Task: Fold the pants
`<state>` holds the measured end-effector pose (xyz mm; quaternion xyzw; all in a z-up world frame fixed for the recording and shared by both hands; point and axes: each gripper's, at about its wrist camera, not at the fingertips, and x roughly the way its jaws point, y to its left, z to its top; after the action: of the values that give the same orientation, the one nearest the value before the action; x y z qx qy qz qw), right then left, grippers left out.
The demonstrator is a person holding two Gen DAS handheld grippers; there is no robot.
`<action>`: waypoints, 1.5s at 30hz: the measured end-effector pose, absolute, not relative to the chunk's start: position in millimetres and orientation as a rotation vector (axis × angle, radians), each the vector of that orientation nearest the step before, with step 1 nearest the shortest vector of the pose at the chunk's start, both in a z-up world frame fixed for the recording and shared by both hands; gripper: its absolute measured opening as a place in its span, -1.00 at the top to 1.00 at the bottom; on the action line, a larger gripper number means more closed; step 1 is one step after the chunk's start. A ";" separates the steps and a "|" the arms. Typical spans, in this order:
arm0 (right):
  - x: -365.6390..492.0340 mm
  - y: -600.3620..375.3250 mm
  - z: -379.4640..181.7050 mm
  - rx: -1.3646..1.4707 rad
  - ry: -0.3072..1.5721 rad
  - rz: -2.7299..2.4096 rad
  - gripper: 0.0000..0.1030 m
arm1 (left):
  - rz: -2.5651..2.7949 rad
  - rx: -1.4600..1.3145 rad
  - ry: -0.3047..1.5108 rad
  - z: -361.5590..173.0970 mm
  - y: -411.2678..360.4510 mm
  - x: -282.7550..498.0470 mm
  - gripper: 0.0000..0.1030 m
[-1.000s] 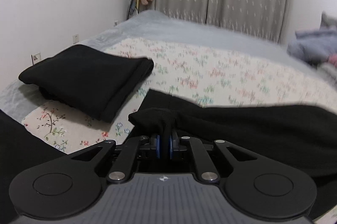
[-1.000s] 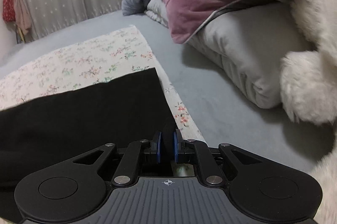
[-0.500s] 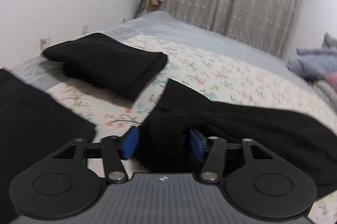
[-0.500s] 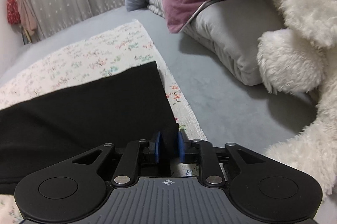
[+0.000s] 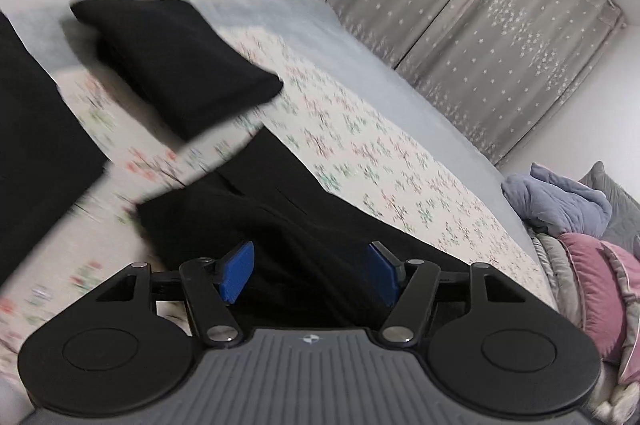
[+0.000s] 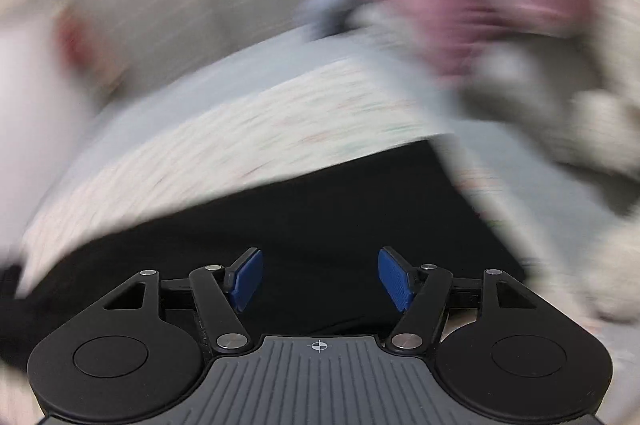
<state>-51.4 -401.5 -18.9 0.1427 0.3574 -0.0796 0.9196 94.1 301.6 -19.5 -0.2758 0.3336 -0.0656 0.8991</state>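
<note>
1. Both grips let go: left gripper (image 5: 310, 273) and right gripper (image 6: 320, 279) have just been opening, jaws now wide, pinching nothing.
2. Black pants (image 5: 320, 225) lie flat on the floral sheet (image 5: 400, 185), stretched left to right, near the cameras.
3. Next fold, I'd judge.

A floral bedspread (image 5: 400, 181) covered the grey bed (image 5: 360, 65), with a folded black garment (image 5: 180, 65) near its far-left corner. Star-patterned curtains (image 5: 480, 17) hung behind; a pink pillow (image 5: 592, 285) and blue blanket (image 5: 560, 201) lay along the right edge.

Both grippers, left (image 5: 311, 273) and right (image 6: 320, 279), just opened (fingers apart).
</note>
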 end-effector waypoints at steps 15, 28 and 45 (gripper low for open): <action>8.1 -191.2 -83.4 -0.449 0.760 0.257 -0.11 | 0.011 -0.686 0.724 -48.7 289.3 122.5 0.82; 13.4 -131.2 -92.8 -0.465 0.737 0.401 0.35 | -0.074 -0.592 0.648 -59.7 314.0 62.9 0.82; 6.0 -134.5 -86.0 -0.420 0.798 0.394 0.96 | -0.023 -0.382 0.660 -63.6 296.7 56.5 0.79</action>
<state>6.0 -134.5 -86.0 -0.2014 0.3833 0.1891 0.8813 56.5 296.7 -63.6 -0.1866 0.3222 -0.0114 0.9280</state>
